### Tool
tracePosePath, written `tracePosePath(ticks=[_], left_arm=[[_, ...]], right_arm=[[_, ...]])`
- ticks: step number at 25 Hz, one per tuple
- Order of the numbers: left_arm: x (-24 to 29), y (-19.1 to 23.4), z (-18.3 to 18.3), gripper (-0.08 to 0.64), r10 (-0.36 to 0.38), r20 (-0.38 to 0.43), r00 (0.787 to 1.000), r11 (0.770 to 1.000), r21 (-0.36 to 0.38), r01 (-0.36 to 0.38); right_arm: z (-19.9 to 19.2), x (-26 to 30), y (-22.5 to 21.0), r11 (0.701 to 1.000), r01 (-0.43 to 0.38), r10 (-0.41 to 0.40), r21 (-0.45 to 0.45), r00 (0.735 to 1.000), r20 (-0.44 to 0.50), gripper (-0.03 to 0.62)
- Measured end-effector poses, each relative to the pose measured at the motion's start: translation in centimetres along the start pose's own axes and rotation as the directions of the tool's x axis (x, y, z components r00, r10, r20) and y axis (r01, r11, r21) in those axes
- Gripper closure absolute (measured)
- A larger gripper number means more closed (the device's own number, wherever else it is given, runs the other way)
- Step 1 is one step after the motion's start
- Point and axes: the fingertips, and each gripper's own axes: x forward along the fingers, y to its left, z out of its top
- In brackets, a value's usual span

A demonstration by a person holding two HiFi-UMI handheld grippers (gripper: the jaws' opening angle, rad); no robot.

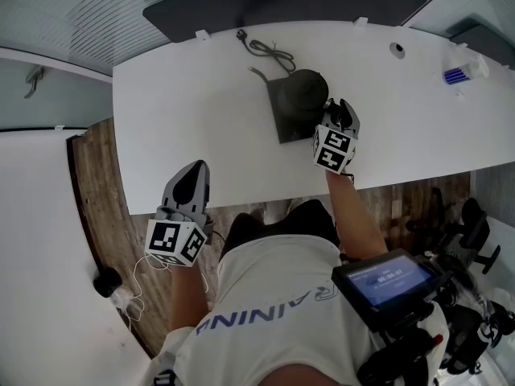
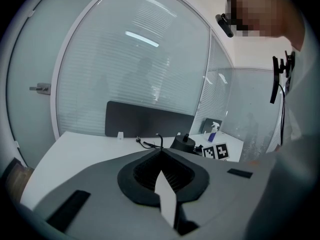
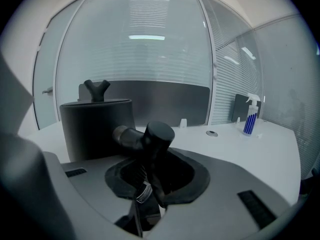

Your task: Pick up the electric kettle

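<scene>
A: Hunting for the electric kettle (image 1: 302,93) from the head view.

B: Found near the middle of the white table (image 1: 185,111), standing on a dark square pad (image 1: 282,129), at one o'clock from the white shirt (image 1: 273,296). Coiled power cord (image 1: 271,52) at eleven o'clock of it; blue spray bottle (image 1: 460,74) well apart toward three o'clock.

A: And the right gripper (image 1: 341,112)?

B: Tucked against the kettle at five o'clock, marker cube (image 1: 334,149) toward the table's near edge. No reading the jaws from overhead, though.

A: Better luck in the right gripper view?

B: Much. Jaws clamped on the black handle (image 3: 148,134), its rounded end sticking up out of the grip at twelve o'clock. Kettle body looming at ten o'clock, topped by a forked lid knob (image 3: 96,89) lost from overhead.

A: Left gripper (image 1: 195,169)?

B: Well apart at seven o'clock of the kettle, hanging over the table's near edge. Jaws pressed together on nothing, going by the left gripper view. Same view: kettle small at one o'clock past the tips, the other gripper's square markers just beside it at three o'clock, a dark partition panel (image 2: 150,119) behind at eleven, the grip itself hidden there.

A: Anything seen overhead only?

B: Wooden floor (image 1: 96,183) at nine o'clock and a small lit screen (image 1: 385,281) at five.
</scene>
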Motion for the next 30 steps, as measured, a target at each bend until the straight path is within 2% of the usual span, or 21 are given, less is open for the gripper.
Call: tracePosePath(ticks=[10, 17, 24, 30], left_arm=[[0.1, 0.4, -0.4, 0.546, -0.011, -0.008, 1.0, 1.0, -0.001, 0.011], [-0.1, 0.9, -0.2, 0.546, -0.025, 0.007, 1.0, 1.0, -0.01, 0.025], [-0.4, 0.7, 0.7, 0.546, -0.115, 0.038, 0.993, 0.993, 0.007, 0.115], [-0.1, 0.1, 1.7, 0.546, -0.211, 0.057, 0.976, 0.977, 0.03, 0.209]], right_arm=[[0.8, 0.1, 0.2, 0.998, -0.057, 0.057, 0.003, 0.998, 0.015, 0.497], [4.5, -1.6, 0.0, 0.996, -0.086, 0.086, -0.004, 0.995, 0.043, 0.497], [8.1, -7.3, 0.2, 0.994, -0.108, 0.109, -0.017, 0.993, 0.051, 0.495], [9.1, -12.1, -0.5, 0.995, -0.104, 0.104, -0.001, 0.994, 0.024, 0.495]])
